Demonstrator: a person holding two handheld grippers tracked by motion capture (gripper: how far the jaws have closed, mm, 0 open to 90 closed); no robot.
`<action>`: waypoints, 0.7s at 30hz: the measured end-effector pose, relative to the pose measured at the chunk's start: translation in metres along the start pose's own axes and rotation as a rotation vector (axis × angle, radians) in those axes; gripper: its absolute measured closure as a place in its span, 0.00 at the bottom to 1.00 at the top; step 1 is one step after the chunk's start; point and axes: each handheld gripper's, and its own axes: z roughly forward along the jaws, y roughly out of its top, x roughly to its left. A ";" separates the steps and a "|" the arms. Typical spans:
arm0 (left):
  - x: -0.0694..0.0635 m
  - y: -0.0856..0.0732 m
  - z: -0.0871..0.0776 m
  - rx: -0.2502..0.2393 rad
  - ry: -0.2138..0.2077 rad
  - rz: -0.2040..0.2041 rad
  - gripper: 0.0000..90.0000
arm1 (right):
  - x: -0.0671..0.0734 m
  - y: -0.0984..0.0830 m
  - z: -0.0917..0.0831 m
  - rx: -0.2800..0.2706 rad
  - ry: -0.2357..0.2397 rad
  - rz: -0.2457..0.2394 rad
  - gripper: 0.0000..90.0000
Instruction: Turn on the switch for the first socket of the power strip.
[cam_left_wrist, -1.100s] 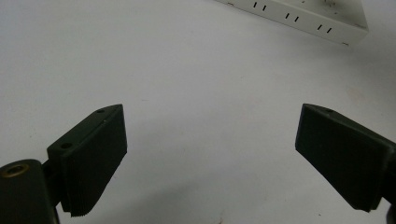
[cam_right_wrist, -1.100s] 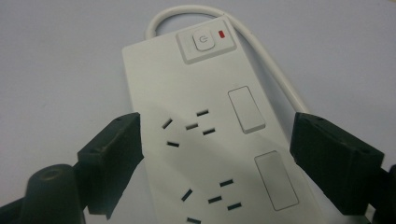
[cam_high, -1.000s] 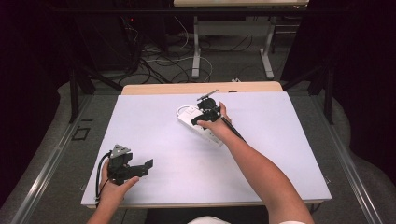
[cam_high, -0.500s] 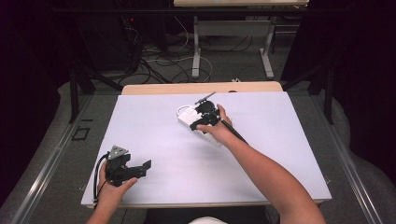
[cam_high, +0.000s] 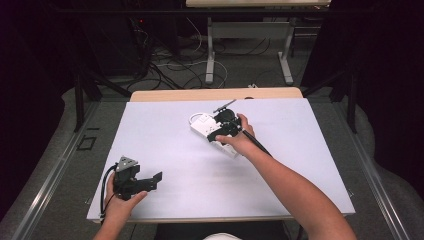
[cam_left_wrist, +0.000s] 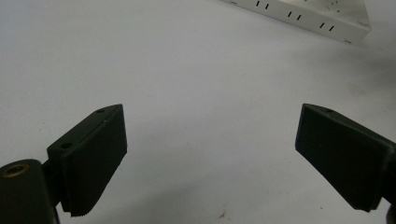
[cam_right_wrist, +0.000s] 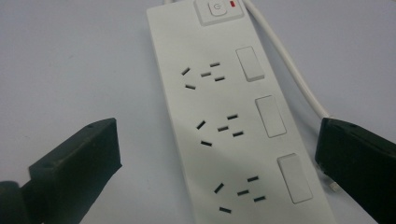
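We see the power strip (cam_right_wrist: 233, 121) lying flat mid-worktop (cam_high: 165, 135), between our right gripper's (cam_right_wrist: 219, 158) wide jaws, which have just been opening. Our left gripper (cam_left_wrist: 210, 154) gapes, holding nothing.

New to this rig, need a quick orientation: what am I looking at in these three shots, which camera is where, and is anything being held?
No robot here: a person sits at a white table and holds a hand-operated set of tongs in each hand. The high view is a fixed camera above the person, looking forward and down. There the left tongs rest near the table's front edge and the right tongs sit over a white power strip farther back.

The other two pictures come from a small camera riding on each tool, looking along its two black jaws. The left gripper view has bare table between wide jaws. In the right gripper view the power strip, with three socket groups, switches and a white cord, lies between jaws that have just been opening. Nothing is held.
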 end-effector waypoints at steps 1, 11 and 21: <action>0.000 0.000 0.000 -0.001 0.000 0.001 0.10 | -0.001 0.000 -0.002 0.003 0.000 0.005 0.00; 0.000 0.000 0.000 0.000 0.000 -0.001 0.10 | -0.011 -0.008 -0.013 -0.005 -0.011 0.014 0.00; 0.000 0.000 0.000 -0.001 0.000 0.000 0.10 | -0.016 -0.018 -0.025 -0.019 0.003 0.013 0.00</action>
